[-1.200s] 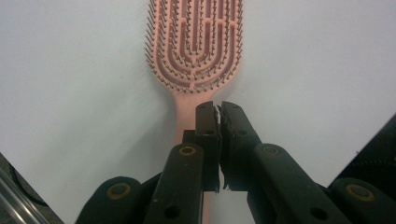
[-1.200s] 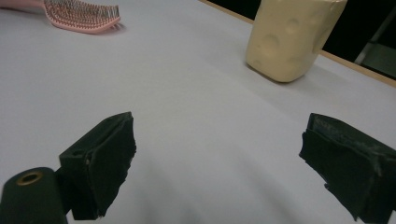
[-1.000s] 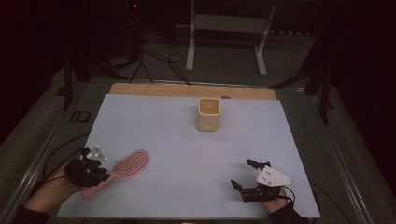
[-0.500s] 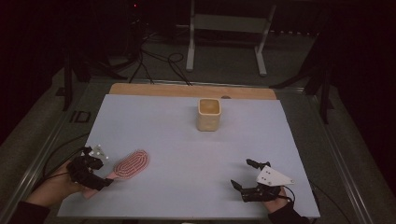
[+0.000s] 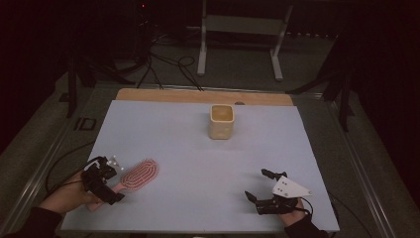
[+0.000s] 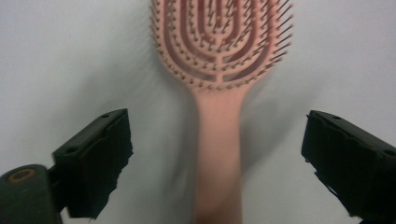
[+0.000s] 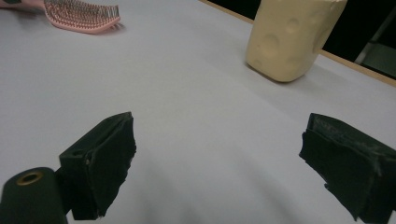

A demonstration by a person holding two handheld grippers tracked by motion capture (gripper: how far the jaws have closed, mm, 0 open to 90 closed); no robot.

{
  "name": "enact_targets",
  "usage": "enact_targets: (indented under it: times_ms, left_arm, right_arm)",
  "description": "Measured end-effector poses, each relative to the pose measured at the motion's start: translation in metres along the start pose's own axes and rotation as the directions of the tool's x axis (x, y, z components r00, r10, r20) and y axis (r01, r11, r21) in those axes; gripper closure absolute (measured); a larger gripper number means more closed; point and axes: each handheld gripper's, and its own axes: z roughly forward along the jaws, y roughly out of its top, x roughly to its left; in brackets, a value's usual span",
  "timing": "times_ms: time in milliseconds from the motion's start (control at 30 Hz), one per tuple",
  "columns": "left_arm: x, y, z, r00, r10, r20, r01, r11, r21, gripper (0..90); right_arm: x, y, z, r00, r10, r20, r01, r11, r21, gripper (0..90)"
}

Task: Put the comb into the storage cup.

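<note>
Straddling the pink hairbrush (image 6: 219, 140) handle, left hand-held gripper (image 6: 217, 163) gapes low.

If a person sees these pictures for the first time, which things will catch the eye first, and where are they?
First comes the pink hairbrush, lying bristles up near the front left of the pale table cover; its handle runs between the wide-open jaws of the left gripper, which have just been opening and do not press it. Next is the cream cup, upright near the far middle. The right gripper rests open at the front right.

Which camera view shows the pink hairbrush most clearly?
The left gripper view: the hairbrush lies close, bristles up, handle between open jaws. The high view shows it small; the right gripper view shows its head from the side.
</note>
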Motion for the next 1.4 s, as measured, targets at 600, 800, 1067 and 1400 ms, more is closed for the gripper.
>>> enact_targets:
  times_ms: [600, 800, 1067, 1400]
  left_arm:
    - [0.002, 0.007, 0.009, 1.0, -0.005, -0.006, 0.005, 0.9983, 0.058, 50.8]
    - [0.003, 0.009, 0.011, 0.9999, -0.012, 0.001, 0.012, 0.998, 0.062, 56.1]
    - [0.002, 0.012, 0.014, 0.9996, 0.001, 0.028, -0.003, 0.9965, 0.084, 65.7]
    - [0.005, 0.014, 0.015, 0.9988, -0.009, 0.049, 0.005, 0.9952, 0.098, 69.1]
  right_arm:
    - [0.0, 0.0, 0.0, 1.0, 0.001, -0.001, -0.001, 1.0, 0.001, 9.4]
    - [0.0, 0.0, 0.0, 1.0, 0.002, -0.003, -0.002, 1.0, 0.0, 9.4]
    - [0.0, 0.0, 0.0, 1.0, 0.002, -0.003, -0.002, 1.0, 0.0, 9.4]
    - [0.0, 0.0, 0.0, 1.0, 0.003, -0.003, -0.003, 1.0, 0.001, 9.4]
